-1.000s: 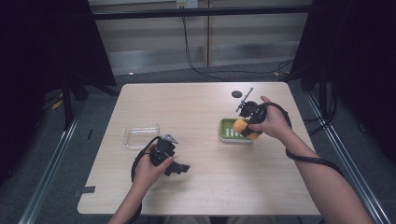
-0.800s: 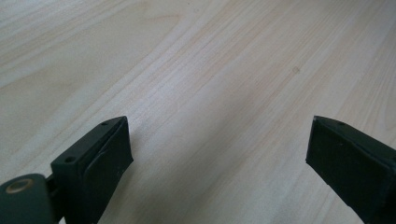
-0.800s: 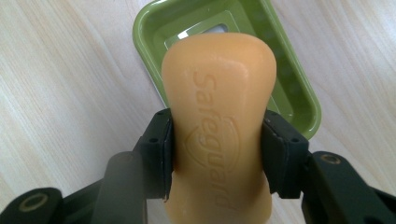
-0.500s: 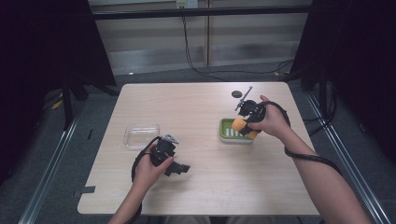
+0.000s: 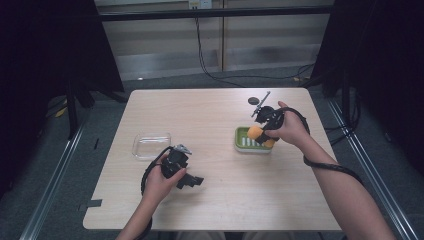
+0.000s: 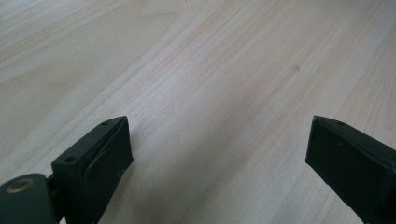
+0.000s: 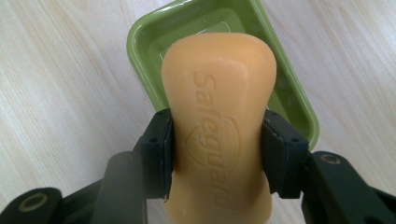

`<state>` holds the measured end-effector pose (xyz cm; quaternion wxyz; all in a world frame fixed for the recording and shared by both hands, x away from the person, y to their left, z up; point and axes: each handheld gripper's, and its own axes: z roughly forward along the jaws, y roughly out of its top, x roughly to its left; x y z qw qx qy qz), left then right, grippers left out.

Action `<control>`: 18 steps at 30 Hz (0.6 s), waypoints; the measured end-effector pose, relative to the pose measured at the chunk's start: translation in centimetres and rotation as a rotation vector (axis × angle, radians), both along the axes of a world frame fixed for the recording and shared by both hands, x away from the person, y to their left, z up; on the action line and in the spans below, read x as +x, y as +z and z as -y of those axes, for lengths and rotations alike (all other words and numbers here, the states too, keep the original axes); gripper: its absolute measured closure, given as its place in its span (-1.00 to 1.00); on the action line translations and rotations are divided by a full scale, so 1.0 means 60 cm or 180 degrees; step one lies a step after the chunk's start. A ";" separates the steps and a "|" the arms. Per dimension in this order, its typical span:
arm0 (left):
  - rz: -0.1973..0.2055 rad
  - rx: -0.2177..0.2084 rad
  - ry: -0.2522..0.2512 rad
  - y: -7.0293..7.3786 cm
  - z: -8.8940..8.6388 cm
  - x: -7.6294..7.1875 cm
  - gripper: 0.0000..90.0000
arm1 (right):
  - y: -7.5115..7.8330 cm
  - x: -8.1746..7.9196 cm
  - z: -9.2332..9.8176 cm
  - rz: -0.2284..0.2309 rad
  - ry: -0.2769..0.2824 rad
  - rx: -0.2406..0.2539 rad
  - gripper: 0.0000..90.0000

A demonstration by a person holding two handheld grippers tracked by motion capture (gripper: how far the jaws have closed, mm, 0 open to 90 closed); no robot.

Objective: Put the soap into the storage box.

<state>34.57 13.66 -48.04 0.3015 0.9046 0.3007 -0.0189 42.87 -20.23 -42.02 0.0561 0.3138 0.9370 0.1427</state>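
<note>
Orange soap bar (image 7: 219,121) pinched in the right tool (image 7: 217,154), right over the green soap dish (image 7: 140,51).

The bar has "Safeguard" stamped on it and both jaws press on its narrow waist; from the right gripper view it hides most of the dish's inside. The dish (image 5: 243,141) sits on the right half of the wooden counter (image 5: 210,195). A small dark round disc (image 5: 253,100) lies behind it near the far edge. Well apart on the left there's a clear plastic container (image 5: 150,145), and just in front of that the left tool (image 5: 192,181), spread wide with nothing but bare counter between its jaws.
</note>
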 end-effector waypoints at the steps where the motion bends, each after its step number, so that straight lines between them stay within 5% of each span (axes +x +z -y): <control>1: 0.0000 0.0001 0.0000 0.000 0.000 0.000 -0.85 | 0.000 0.000 0.000 -0.0001 -0.0008 -0.0001 0.13; 18: -0.0026 0.0004 -0.0004 -0.002 0.001 0.001 -0.85 | 0.000 0.006 -0.002 -0.0017 0.0006 0.0013 0.13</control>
